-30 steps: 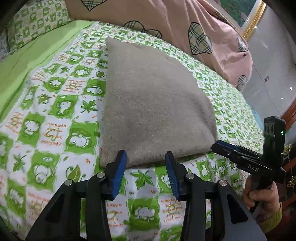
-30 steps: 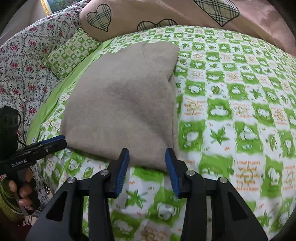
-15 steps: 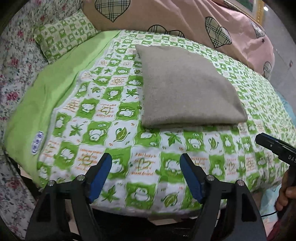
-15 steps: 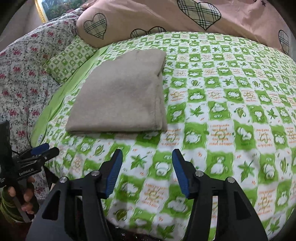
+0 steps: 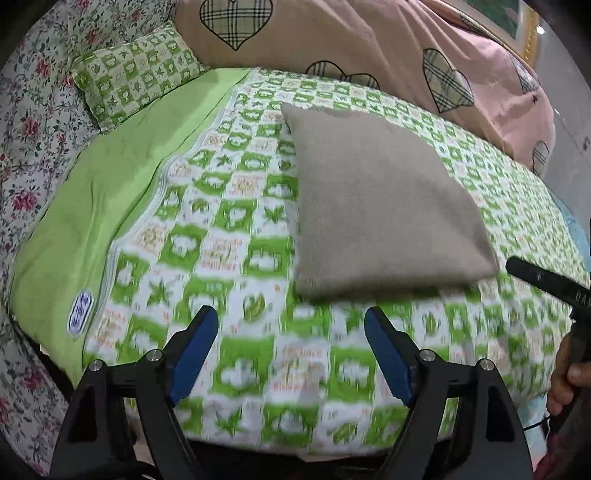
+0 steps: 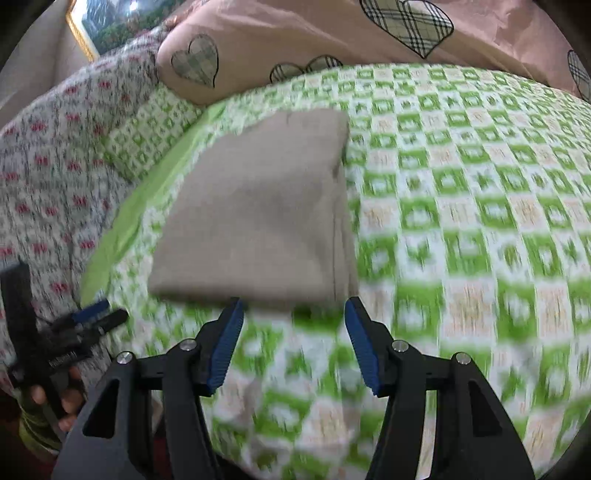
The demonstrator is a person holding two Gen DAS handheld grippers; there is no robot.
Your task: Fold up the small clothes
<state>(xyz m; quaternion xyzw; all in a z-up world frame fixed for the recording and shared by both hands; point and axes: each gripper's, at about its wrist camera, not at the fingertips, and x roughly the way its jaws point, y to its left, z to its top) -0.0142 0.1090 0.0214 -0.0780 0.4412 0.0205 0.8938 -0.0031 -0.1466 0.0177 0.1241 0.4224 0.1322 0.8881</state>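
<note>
Left wrist view: left gripper (image 5: 291, 326) has just been opening, jaws wide with nothing between them; ahead and slightly right, the folded grey garment (image 5: 380, 206) lies flat on the green checked bedspread (image 5: 229, 229); right gripper (image 6: 293, 319) likewise gapes empty just short of the garment's near edge; pink heart-print quilt (image 5: 369, 40) beyond.

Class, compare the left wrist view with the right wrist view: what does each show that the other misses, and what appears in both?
Only the left wrist view shows the blue-and-white label on the plain green sheet edge. Only the right wrist view shows the gold-framed picture's left side beyond the floral cloth. Both show the folded beige garment lying on the green checked bedspread, with the left gripper and right gripper open and holding nothing.
</note>
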